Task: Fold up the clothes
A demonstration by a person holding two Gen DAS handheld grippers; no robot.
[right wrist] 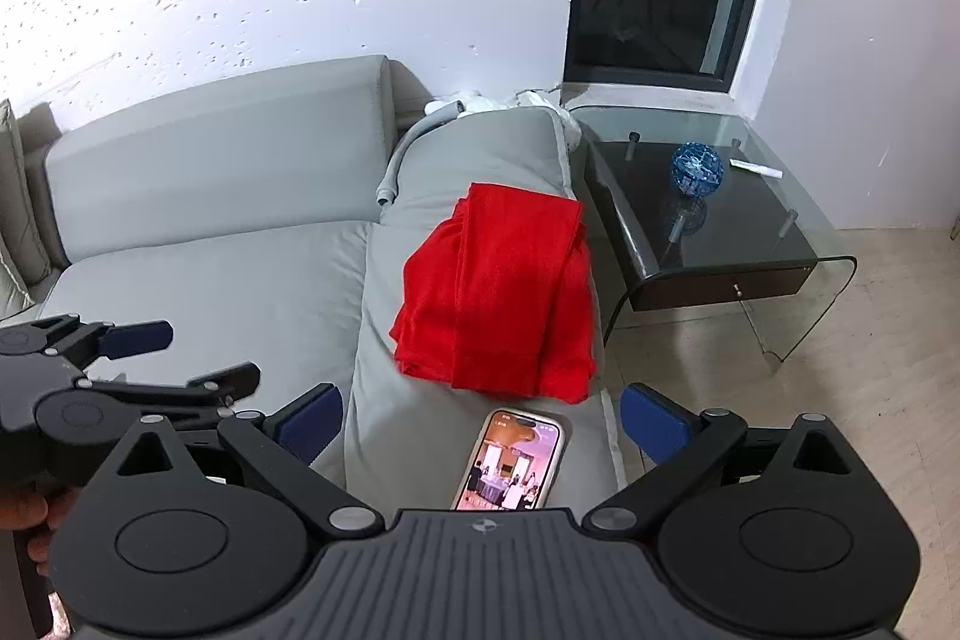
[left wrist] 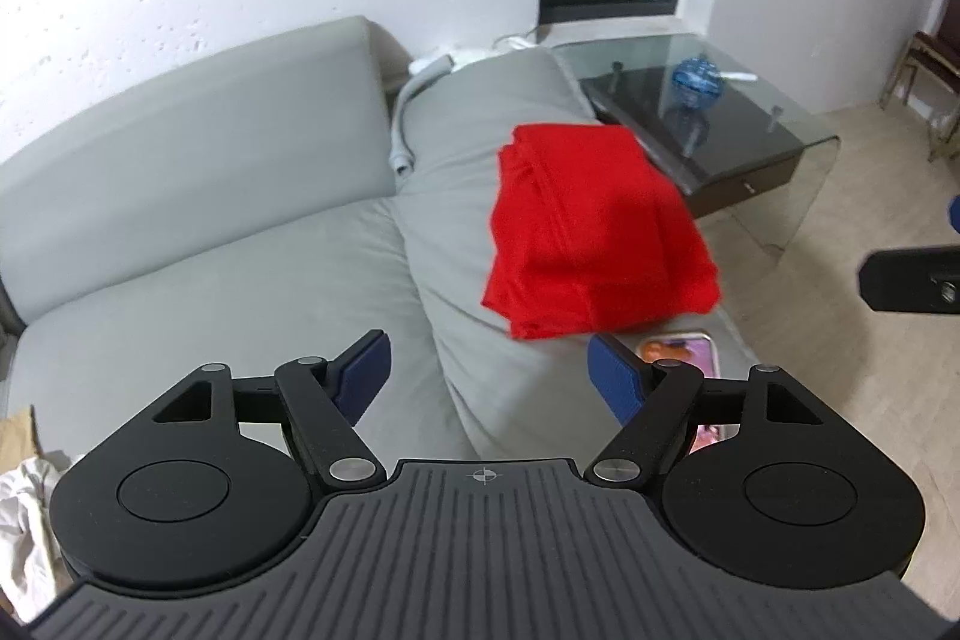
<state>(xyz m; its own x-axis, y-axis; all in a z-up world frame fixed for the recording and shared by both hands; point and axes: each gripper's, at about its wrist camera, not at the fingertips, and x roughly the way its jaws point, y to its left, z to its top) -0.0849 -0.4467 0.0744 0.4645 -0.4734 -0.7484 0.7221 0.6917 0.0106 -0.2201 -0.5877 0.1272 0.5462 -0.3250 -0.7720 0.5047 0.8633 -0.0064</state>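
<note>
A folded red garment (left wrist: 594,232) lies on the grey sofa's right seat cushion (left wrist: 462,142); it also shows in the right wrist view (right wrist: 504,292). My left gripper (left wrist: 489,376) is open and empty, held above the sofa in front of the garment, apart from it. My right gripper (right wrist: 480,424) is open and empty, held above the cushion's near end, short of the garment. The left gripper also shows at the left of the right wrist view (right wrist: 174,352), open.
A lit phone (right wrist: 510,460) lies on the cushion just in front of the garment. A glass side table (right wrist: 720,220) with a blue ball (right wrist: 696,166) stands right of the sofa. A grey hose (right wrist: 396,160) lies at the cushion's back. White cloth (left wrist: 24,508) sits at the far left.
</note>
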